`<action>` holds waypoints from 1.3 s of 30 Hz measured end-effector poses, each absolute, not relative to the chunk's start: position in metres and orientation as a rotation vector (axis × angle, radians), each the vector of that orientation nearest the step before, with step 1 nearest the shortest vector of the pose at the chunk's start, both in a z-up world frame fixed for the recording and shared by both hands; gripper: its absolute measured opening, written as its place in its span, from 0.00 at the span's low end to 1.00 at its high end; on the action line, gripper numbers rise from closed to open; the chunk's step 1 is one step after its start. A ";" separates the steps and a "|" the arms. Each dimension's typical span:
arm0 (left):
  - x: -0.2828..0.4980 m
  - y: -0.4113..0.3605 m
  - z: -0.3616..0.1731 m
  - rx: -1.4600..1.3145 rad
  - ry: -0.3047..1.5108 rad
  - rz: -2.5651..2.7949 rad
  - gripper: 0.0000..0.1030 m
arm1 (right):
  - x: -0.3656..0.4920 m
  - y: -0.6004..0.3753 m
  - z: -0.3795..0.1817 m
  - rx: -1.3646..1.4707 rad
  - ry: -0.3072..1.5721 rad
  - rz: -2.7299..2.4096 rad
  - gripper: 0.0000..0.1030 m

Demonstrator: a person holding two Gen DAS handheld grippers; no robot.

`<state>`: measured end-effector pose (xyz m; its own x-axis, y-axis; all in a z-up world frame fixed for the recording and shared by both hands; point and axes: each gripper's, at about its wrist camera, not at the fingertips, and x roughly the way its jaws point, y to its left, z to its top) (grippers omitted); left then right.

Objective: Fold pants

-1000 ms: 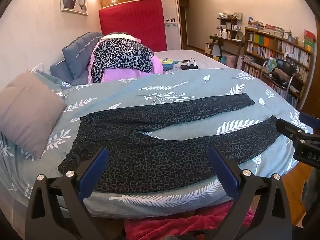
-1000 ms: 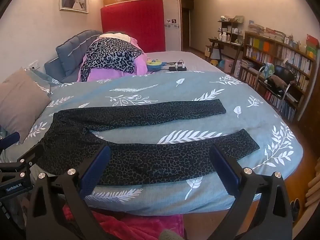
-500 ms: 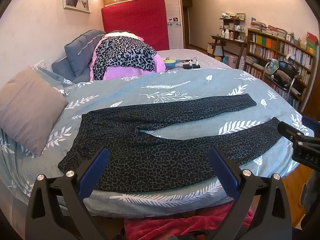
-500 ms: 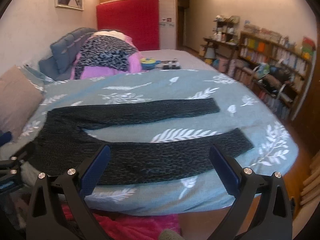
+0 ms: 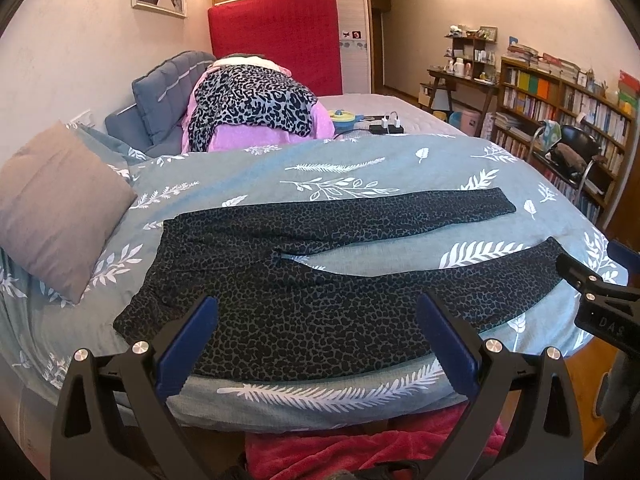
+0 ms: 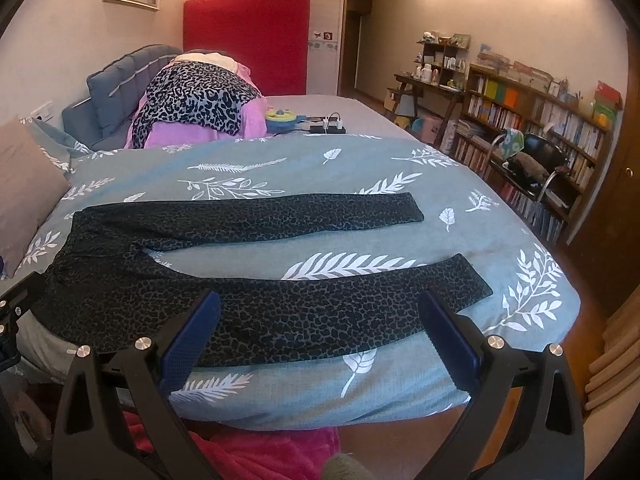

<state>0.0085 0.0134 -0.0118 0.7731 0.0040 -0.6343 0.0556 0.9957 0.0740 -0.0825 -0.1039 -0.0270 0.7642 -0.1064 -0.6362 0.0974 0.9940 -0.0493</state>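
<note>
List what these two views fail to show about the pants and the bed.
- Pants: near edge of the lower leg is covered by the left gripper fingers in the left view, and by the right gripper in the right view.
- Waistband: its end in the right view is cut by the other gripper's body.
- Bed: its underside is out of view in both.

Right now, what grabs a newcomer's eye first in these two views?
The dark spotted pants lie flat across the leaf-print bedspread, waist toward the left, legs spread apart toward the right. Both the left gripper and the right gripper hang open at the near edge, holding nothing. Behind, a red panel stands against the far wall.
</note>
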 end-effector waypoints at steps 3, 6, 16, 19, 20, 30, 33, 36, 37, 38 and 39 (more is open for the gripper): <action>0.011 0.014 -0.014 0.081 0.702 -0.029 0.95 | -0.081 -0.105 -0.028 -0.010 0.699 -0.111 0.97; 0.016 0.016 -0.016 0.072 0.719 -0.025 0.95 | -0.079 -0.107 -0.031 -0.007 0.710 -0.113 0.97; 0.021 0.020 -0.018 0.066 0.731 -0.023 0.95 | -0.074 -0.112 -0.036 0.017 0.737 -0.106 0.97; 0.023 0.021 -0.019 0.066 0.737 -0.020 0.95 | -0.071 -0.115 -0.038 0.028 0.749 -0.101 0.97; 0.023 0.021 -0.019 0.065 0.737 -0.019 0.95 | -0.070 -0.116 -0.039 0.036 0.758 -0.096 0.97; 0.026 0.023 -0.020 0.053 0.745 -0.003 0.95 | -0.064 -0.118 -0.045 0.074 0.794 -0.069 0.97; 0.026 0.023 -0.021 0.051 0.750 -0.002 0.95 | -0.064 -0.118 -0.046 0.071 0.790 -0.064 0.97; 0.027 0.025 -0.022 0.047 0.754 0.000 0.95 | -0.065 -0.118 -0.048 0.071 0.794 -0.061 0.97; 0.027 0.025 -0.023 0.046 0.755 0.001 0.95 | -0.065 -0.118 -0.048 0.070 0.795 -0.060 0.97; 0.028 0.026 -0.023 0.044 0.756 0.003 0.95 | -0.065 -0.118 -0.048 0.070 0.795 -0.059 0.97; 0.028 0.026 -0.024 0.044 0.757 0.005 0.95 | -0.065 -0.118 -0.048 0.070 0.795 -0.058 0.97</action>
